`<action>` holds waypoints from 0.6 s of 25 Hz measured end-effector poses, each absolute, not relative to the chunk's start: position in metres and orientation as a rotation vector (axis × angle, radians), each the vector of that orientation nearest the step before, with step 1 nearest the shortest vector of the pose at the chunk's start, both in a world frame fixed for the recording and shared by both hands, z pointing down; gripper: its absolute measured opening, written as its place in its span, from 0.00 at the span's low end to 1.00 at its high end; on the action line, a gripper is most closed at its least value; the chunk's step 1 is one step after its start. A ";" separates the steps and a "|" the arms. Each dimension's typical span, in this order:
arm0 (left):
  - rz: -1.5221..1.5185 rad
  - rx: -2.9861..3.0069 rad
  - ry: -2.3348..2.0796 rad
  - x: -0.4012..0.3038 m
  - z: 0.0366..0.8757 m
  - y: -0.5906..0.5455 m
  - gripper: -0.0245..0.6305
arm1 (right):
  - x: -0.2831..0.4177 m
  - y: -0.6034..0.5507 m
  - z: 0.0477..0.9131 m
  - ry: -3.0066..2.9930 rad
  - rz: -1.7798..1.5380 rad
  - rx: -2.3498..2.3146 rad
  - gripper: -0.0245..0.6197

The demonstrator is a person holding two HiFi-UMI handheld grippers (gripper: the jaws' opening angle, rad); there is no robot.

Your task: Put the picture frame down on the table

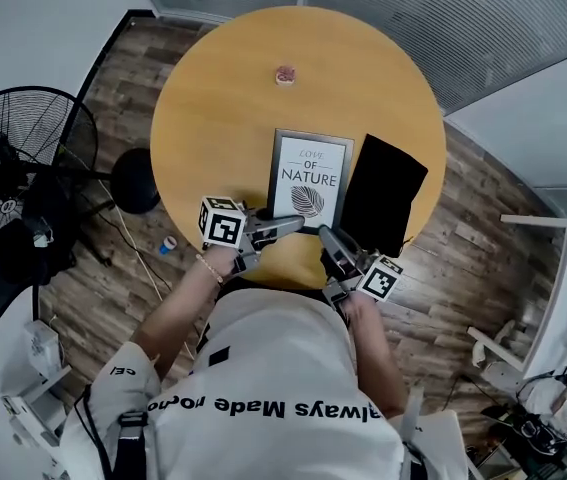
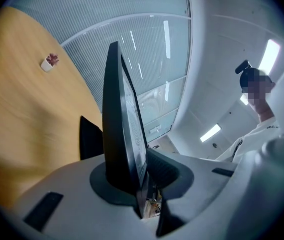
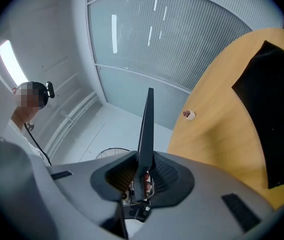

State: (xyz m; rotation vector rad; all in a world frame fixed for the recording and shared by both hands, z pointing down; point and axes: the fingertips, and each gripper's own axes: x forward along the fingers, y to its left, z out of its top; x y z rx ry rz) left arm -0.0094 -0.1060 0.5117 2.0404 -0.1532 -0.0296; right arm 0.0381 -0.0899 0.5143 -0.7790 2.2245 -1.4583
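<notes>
Picture frame [image 1: 310, 178], a grey-rimmed rectangle with a leaf print, is over the round wooden desk [image 1: 213, 98] toward 6 o'clock, with a black slab [image 1: 383, 193] at its 3 o'clock. Both forearms converge on its near edge.

Left gripper view: the left tool [image 2: 136, 171] clamps the dark frame edge-on.

Right gripper view: the right tool [image 3: 142, 166] pinches its thin edge.

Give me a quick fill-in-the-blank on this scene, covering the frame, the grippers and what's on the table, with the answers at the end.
1. The picture frame is clamped at its near edge by ____ grippers, the left gripper and the right gripper.
2. Its print reads "Love of ____".
3. In the head view, the black pad lies to the frame's ____.
4. The small potted plant stands on a ____ wooden table.
Missing words: two; Nature; right; round.
</notes>
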 end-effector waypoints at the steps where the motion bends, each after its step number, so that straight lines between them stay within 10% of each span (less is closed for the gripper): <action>1: -0.019 2.041 -0.160 -0.007 0.515 -0.107 0.12 | 0.040 -0.091 0.518 2.221 -1.464 -0.786 0.18; 15: 0.149 2.067 -0.322 0.009 0.568 -0.111 0.28 | 0.055 -0.090 0.563 2.160 -1.545 -0.904 0.20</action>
